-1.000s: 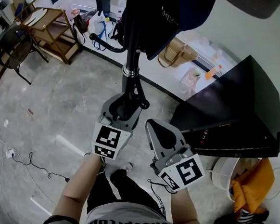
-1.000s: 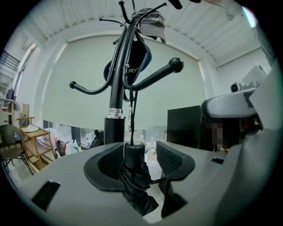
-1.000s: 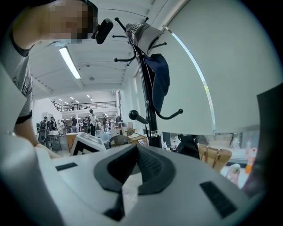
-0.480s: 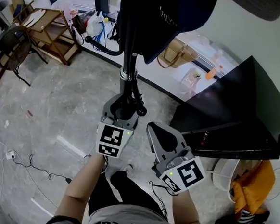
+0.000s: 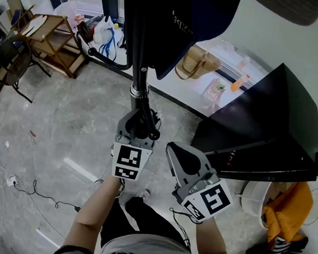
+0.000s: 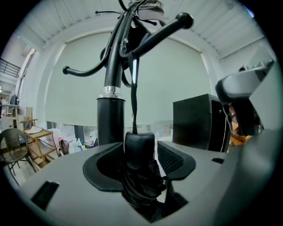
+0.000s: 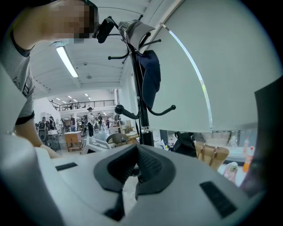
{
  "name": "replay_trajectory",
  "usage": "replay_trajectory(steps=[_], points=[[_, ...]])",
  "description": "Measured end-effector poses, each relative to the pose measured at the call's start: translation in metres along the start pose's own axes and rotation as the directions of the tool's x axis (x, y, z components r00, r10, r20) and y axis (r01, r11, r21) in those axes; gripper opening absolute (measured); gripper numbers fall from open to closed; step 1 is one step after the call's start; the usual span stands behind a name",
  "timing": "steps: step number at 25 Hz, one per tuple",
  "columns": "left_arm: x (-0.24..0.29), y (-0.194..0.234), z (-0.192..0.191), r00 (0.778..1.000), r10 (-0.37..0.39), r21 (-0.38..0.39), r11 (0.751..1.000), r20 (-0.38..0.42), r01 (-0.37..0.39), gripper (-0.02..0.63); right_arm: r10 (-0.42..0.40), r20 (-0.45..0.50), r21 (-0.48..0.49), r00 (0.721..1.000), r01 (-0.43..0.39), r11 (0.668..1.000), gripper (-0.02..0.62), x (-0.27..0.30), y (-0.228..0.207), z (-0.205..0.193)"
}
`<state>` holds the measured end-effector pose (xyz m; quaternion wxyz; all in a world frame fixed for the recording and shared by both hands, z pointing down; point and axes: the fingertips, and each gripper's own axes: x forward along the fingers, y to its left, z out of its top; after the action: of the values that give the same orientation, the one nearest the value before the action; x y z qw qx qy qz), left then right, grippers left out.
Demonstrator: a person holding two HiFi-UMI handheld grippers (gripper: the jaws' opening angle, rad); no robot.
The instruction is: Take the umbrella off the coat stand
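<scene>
Left claw (image 6: 140, 146) just opened wide, spread round folded umbrella (image 6: 140, 185), pads not pressing. Umbrella hangs by strap (image 6: 133, 101) from hook (image 6: 159, 33), close beside stand (image 6: 110, 119) pole: hook bears weight, not me. Right claw (image 7: 137, 165) pressed together, empty, kept aside.

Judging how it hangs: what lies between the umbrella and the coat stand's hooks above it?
A thin black strap runs straight up from the umbrella to the hooks, beside the stand's pole; the left gripper view shows it.
</scene>
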<state>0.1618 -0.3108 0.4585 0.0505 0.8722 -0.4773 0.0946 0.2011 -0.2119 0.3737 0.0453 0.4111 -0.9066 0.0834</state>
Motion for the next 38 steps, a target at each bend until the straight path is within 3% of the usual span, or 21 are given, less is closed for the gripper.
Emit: replay_trajectory(steps=[15, 21, 26, 31, 38], points=[[-0.006, 0.000, 0.012, 1.000, -0.003, 0.028, 1.000, 0.007, 0.003, 0.218, -0.006, 0.003, 0.002, 1.000, 0.006, 1.000, 0.012, 0.001, -0.001, 0.001], [-0.017, -0.004, 0.025, 0.999, -0.052, 0.011, 0.999, -0.002, 0.052, 0.215, -0.015, 0.007, 0.004, 1.000, 0.014, 1.000, 0.012, -0.002, 0.002, 0.003], [-0.027, -0.011, 0.029, 0.997, -0.077, 0.050, 0.996, -0.014, 0.077, 0.213, -0.018, 0.017, 0.004, 1.000, 0.018, 1.000, 0.012, -0.003, 0.007, 0.008], [-0.038, -0.011, 0.035, 0.995, -0.103, 0.026, 0.994, -0.011, 0.103, 0.213, -0.030, 0.033, 0.010, 0.999, 0.030, 1.000, 0.011, -0.005, 0.012, 0.011], [-0.055, -0.025, 0.042, 0.989, -0.150, 0.058, 0.987, -0.015, 0.150, 0.213, -0.044, 0.047, 0.010, 0.998, 0.044, 0.999, 0.011, -0.011, 0.021, 0.016]])
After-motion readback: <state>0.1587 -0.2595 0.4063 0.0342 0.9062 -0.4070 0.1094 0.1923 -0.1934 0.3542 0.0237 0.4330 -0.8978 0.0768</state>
